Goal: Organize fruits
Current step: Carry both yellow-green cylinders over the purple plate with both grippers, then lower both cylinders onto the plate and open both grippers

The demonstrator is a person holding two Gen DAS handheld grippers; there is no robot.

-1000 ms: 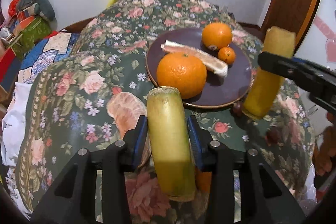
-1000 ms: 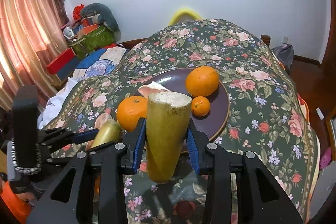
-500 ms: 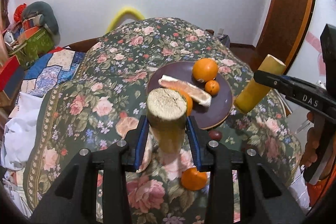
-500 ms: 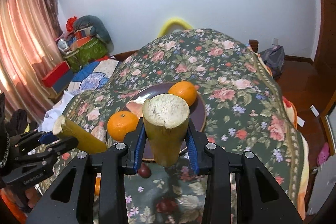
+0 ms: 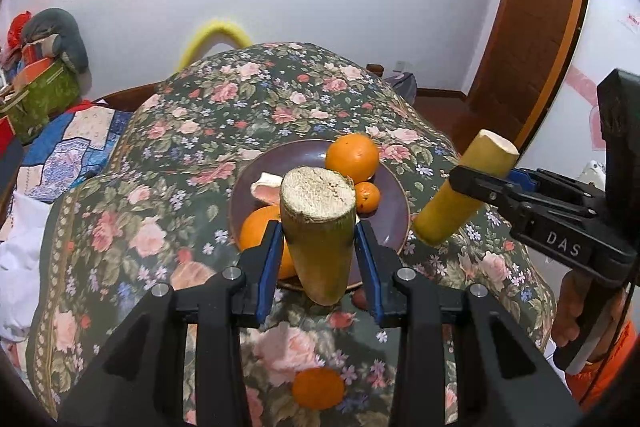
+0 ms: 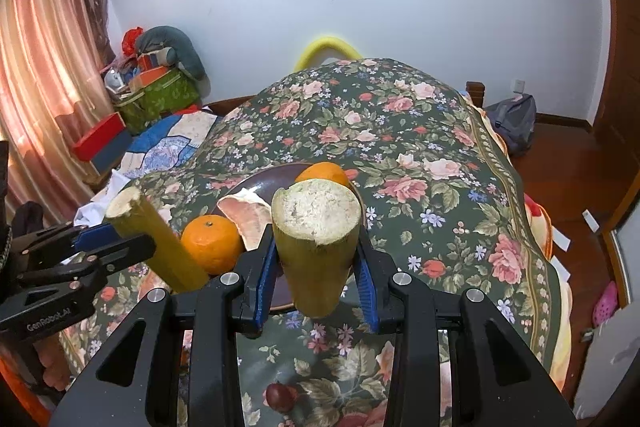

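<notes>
Both sugarcane pieces have risen off the counter (image 5: 168, 155) over the last second: the left gripper (image 5: 318, 259) is closed on one sugarcane piece (image 5: 318, 231), now carried upright, while the right gripper (image 6: 316, 263) is clamped around the second sugarcane piece (image 6: 316, 243). Both hang above the near edge of the plate (image 5: 394, 203), where the large oranges (image 5: 352, 157), a small orange (image 5: 367, 197) and a pomelo slice (image 5: 266, 187) already lie. With the pieces lifted clear, setting them down among the plated fruit looks like the next step, though one orange (image 5: 318, 387) is not yet on the plate.

Above the table (image 5: 168, 155), my left gripper (image 5: 318, 259) and right gripper (image 6: 316, 267) each clamp a cane stick, side by side before the plate (image 5: 390, 203) holding oranges (image 5: 352, 157) and a peel (image 5: 266, 185).
</notes>
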